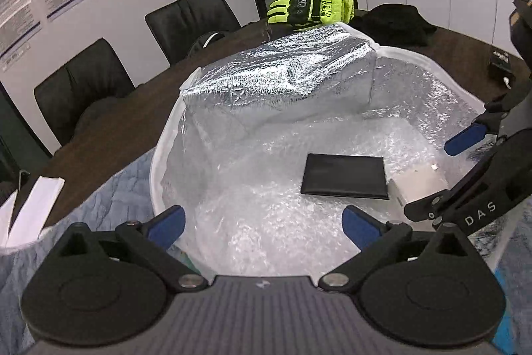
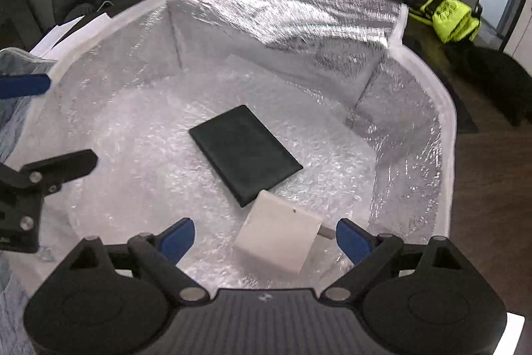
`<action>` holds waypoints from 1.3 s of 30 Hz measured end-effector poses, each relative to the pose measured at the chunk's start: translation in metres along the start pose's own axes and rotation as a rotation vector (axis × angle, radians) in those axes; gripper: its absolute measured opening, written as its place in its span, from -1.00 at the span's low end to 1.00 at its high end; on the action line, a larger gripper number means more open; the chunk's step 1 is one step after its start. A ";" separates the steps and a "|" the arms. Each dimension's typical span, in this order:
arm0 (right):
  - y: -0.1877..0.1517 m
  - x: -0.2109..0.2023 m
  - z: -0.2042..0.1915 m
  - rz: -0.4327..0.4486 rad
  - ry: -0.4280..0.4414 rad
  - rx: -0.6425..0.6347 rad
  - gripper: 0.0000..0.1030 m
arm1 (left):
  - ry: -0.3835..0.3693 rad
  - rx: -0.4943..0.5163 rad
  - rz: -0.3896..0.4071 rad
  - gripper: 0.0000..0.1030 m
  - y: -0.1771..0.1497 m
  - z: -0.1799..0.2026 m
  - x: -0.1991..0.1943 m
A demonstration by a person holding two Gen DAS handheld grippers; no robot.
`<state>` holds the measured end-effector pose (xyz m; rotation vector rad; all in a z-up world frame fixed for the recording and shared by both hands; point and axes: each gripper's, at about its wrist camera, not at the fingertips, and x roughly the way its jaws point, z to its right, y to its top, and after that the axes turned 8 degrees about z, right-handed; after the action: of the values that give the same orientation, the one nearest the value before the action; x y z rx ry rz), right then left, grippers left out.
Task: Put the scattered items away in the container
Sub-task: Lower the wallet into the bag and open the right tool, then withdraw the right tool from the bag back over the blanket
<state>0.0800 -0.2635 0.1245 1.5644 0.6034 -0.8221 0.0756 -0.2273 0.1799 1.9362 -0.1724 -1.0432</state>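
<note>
Both grippers, left (image 1: 262, 227) and right (image 2: 265, 237), hung spread, holding nothing, over the foil-lined insulated container (image 2: 445, 128). Flat black rectangular case (image 2: 244, 153) lay ahead; small white box (image 2: 279, 242) (possibly a charger) beside it.

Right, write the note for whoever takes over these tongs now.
Left tongs: open, empty, over the foil-lined container.
Right tongs: open, empty, above the same container.
Done: black flat case and white box lie on the container floor, touching.
Left: yellow gloves and black cloth on the table behind the container. Folded-in foil flap partly covers the opening.
</note>
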 end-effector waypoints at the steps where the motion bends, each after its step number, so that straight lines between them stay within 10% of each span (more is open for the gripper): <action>1: 0.000 -0.008 -0.003 0.014 0.005 -0.005 0.79 | 0.001 -0.004 0.008 1.00 0.000 0.001 -0.004; 9: -0.005 -0.093 -0.045 0.173 0.047 -0.048 0.80 | 0.006 -0.123 0.047 1.00 -0.006 -0.014 -0.059; 13: -0.019 -0.145 -0.083 0.354 0.147 -0.114 1.00 | 0.035 -0.172 0.190 1.00 -0.025 -0.022 -0.120; 22: -0.129 -0.136 -0.187 0.661 0.361 -0.300 1.00 | 0.286 -0.375 0.411 1.00 -0.176 -0.047 -0.229; 26: -0.158 -0.074 -0.224 0.613 0.321 -0.259 1.00 | 0.353 -0.420 0.313 1.00 -0.249 -0.052 -0.217; 31: -0.153 0.003 -0.238 0.302 0.305 -0.083 1.00 | 0.361 -0.550 0.152 1.00 -0.291 -0.057 -0.175; 39: -0.166 0.028 -0.252 0.338 0.162 -0.161 1.00 | 0.437 -0.585 0.090 1.00 -0.294 -0.062 -0.142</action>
<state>0.0115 0.0087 0.0111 1.5384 0.4899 -0.3864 -0.0492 0.0542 0.0549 1.5484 0.2633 -0.5090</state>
